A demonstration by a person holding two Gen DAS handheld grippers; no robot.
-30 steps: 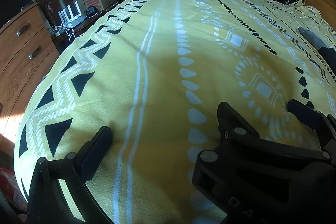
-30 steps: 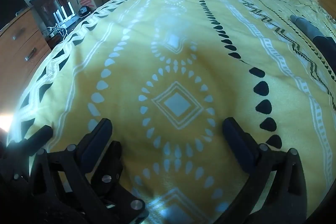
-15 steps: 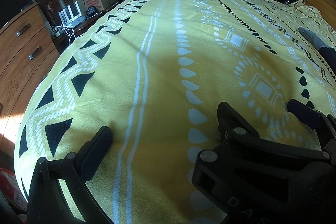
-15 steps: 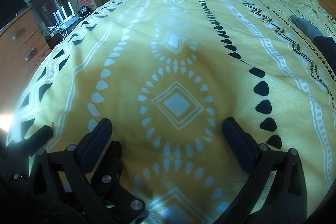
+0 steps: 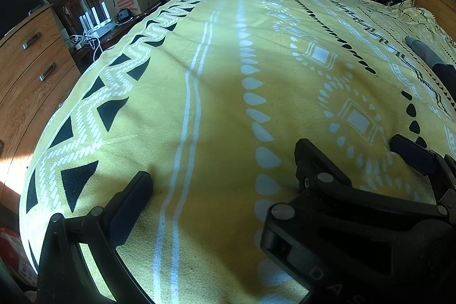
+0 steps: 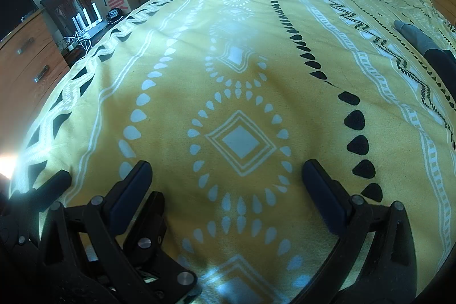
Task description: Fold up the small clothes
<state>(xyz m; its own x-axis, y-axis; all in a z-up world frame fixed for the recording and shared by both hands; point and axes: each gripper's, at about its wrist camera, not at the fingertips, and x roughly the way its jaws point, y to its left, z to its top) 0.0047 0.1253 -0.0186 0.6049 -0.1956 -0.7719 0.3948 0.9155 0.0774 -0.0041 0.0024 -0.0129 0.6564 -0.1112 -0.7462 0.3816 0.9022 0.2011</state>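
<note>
both grippers, left [image 5: 222, 161] and right [image 6: 226, 173], spread wide and empty over the yellow bedspread [image 6: 242, 70]. possibly a grey-and-dark garment [image 6: 421, 43] at the far right.

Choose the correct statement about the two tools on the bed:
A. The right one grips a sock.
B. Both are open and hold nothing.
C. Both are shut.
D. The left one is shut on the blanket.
B: the right tool and the left tool both show spread fingers with only the yellow patterned blanket between them.
</note>
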